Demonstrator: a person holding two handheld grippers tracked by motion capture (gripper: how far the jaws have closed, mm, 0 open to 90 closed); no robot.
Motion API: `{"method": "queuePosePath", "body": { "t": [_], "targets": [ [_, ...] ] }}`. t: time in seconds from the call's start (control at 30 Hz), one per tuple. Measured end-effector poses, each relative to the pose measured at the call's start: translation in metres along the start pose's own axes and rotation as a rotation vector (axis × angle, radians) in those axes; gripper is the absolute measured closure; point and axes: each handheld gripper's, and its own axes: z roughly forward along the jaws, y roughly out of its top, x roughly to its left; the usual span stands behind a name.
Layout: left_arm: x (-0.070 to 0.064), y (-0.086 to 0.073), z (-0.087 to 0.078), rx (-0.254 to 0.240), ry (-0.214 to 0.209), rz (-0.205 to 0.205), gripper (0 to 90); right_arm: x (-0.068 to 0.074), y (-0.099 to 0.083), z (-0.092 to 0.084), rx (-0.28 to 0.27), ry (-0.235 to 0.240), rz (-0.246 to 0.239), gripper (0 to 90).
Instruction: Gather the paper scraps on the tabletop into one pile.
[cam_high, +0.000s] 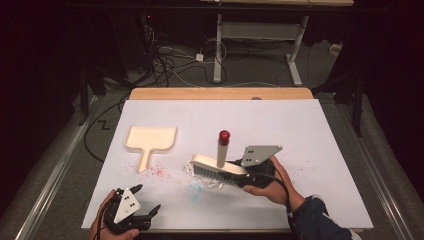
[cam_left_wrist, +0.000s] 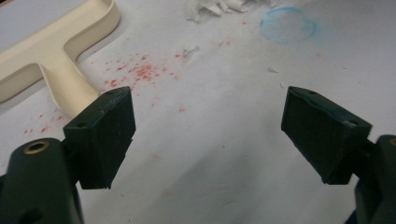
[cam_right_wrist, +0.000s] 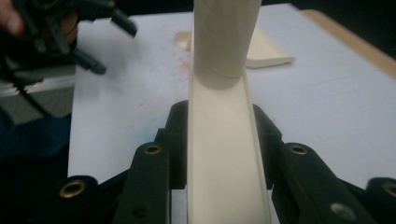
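A cream hand brush with white bristles and an upright handle capped in red hovers tilted over the white table cover. My right gripper is shut on the brush's back end. In the right gripper view the jaws press both sides of the cream brush body, and the handle rises ahead. A cream dustpan lies flat to the left, its handle toward me. My left gripper rests open near the front edge, with nothing between its fingers. The dustpan handle lies just ahead of it.
Red specks are scattered beside the dustpan handle. White paper scraps lie under the bristles, next to a faint blue ring drawn on the cover. More red specks dot the right side. The wooden table edge runs along the back.
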Motion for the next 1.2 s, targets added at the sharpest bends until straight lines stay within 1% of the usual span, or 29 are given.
{"method": "queuePosePath", "body": {
  "t": [0.07, 0.13, 0.2, 0.23, 0.27, 0.33, 0.37, 0.43, 0.47, 0.5, 0.53, 0.57, 0.63, 0.7, 0.77, 0.83, 0.9, 0.93, 0.97, 1.0, 1.03, 1.07, 1.1, 1.13, 1.17, 1.2],
  "targets": [
    [0.0, 0.0, 0.0, -0.001, 0.0, 0.001, 16.9, 0.001, 0.001, -0.012, -0.018, -0.058, 0.027, 67.8],
    [0.0, 0.001, 0.0, 0.0, 0.001, 0.004, 16.9, 0.001, 0.0, -0.021, -0.017, -0.142, 0.049, 67.8],
    [-0.001, 0.001, 0.0, -0.001, 0.001, 0.004, 16.9, -0.001, -0.005, -0.025, -0.013, -0.198, 0.1, 67.8],
    [-0.001, 0.002, 0.0, -0.001, 0.001, 0.006, 16.9, -0.003, -0.009, -0.026, 0.0, -0.227, 0.12, 67.8],
    [-0.001, 0.002, 0.0, -0.002, 0.001, 0.006, 16.9, -0.004, -0.013, -0.024, 0.021, -0.269, 0.133, 67.8],
    [-0.001, 0.002, 0.001, -0.003, -0.002, 0.002, 16.9, -0.007, -0.021, -0.018, 0.074, -0.364, 0.136, 67.8],
    [-0.001, 0.002, 0.001, -0.002, -0.002, 0.003, 16.9, -0.009, -0.025, -0.013, 0.098, -0.397, 0.143, 67.8],
    [-0.001, 0.003, 0.001, -0.002, -0.004, 0.008, 16.9, -0.013, -0.033, -0.002, 0.14, -0.423, 0.186, 67.8],
    [-0.001, 0.003, 0.001, -0.007, -0.005, 0.003, 16.9, -0.014, -0.036, 0.005, 0.153, -0.447, 0.205, 67.8],
    [-0.001, 0.003, 0.001, -0.007, -0.005, 0.003, 16.9, -0.015, -0.038, 0.011, 0.168, -0.461, 0.215, 67.8],
    [-0.001, 0.003, 0.001, -0.008, -0.007, 0.004, 16.9, -0.015, -0.039, 0.018, 0.177, -0.469, 0.219, 67.8],
    [-0.002, 0.003, 0.001, -0.009, -0.007, 0.002, 16.9, -0.014, -0.038, 0.024, 0.173, -0.474, 0.223, 67.8],
    [-0.002, 0.003, 0.001, -0.011, -0.009, 0.001, 16.9, -0.007, -0.033, 0.034, 0.176, -0.489, 0.205, 67.8],
    [-0.001, 0.003, 0.001, -0.012, -0.012, 0.003, 16.9, 0.0, -0.028, 0.044, 0.175, -0.472, 0.2, 67.7],
    [-0.001, 0.002, 0.001, -0.015, -0.014, 0.002, 16.9, 0.007, -0.022, 0.055, 0.175, -0.475, 0.169, 67.8],
    [0.0, 0.003, 0.001, -0.014, -0.013, 0.003, 16.9, 0.008, -0.016, 0.062, 0.156, -0.457, 0.167, 67.8],
    [-0.001, 0.003, 0.001, -0.018, -0.014, 0.0, 16.9, 0.007, -0.009, 0.065, 0.137, -0.428, 0.172, 67.8],
    [-0.001, 0.003, 0.001, -0.017, -0.015, 0.0, 16.9, 0.008, -0.006, 0.065, 0.134, -0.431, 0.165, 67.8],
    [-0.001, 0.003, 0.001, -0.014, -0.015, 0.003, 16.9, 0.007, -0.003, 0.065, 0.138, -0.436, 0.147, 67.8],
    [-0.001, 0.003, 0.001, -0.013, -0.015, 0.006, 16.9, 0.005, -0.001, 0.064, 0.138, -0.436, 0.127, 67.8],
    [-0.001, 0.003, 0.001, -0.014, -0.015, 0.004, 16.9, 0.001, 0.001, 0.062, 0.139, -0.438, 0.119, 67.7],
    [-0.001, 0.003, 0.001, -0.015, -0.016, 0.002, 17.0, -0.003, 0.002, 0.059, 0.135, -0.434, 0.124, 67.7],
    [0.0, 0.002, 0.001, -0.011, -0.015, 0.004, 16.9, -0.01, 0.002, 0.056, 0.118, -0.423, 0.128, 67.8],
    [0.0, 0.002, 0.001, -0.013, -0.014, -0.002, 16.9, -0.016, 0.003, 0.053, 0.108, -0.413, 0.144, 67.8],
    [0.001, 0.002, 0.001, -0.013, -0.015, -0.003, 16.9, -0.023, 0.004, 0.052, 0.106, -0.417, 0.155, 67.8],
    [0.001, 0.002, 0.002, -0.013, -0.013, -0.005, 16.9, -0.028, 0.005, 0.052, 0.096, -0.406, 0.15, 67.7]
  ]
}}
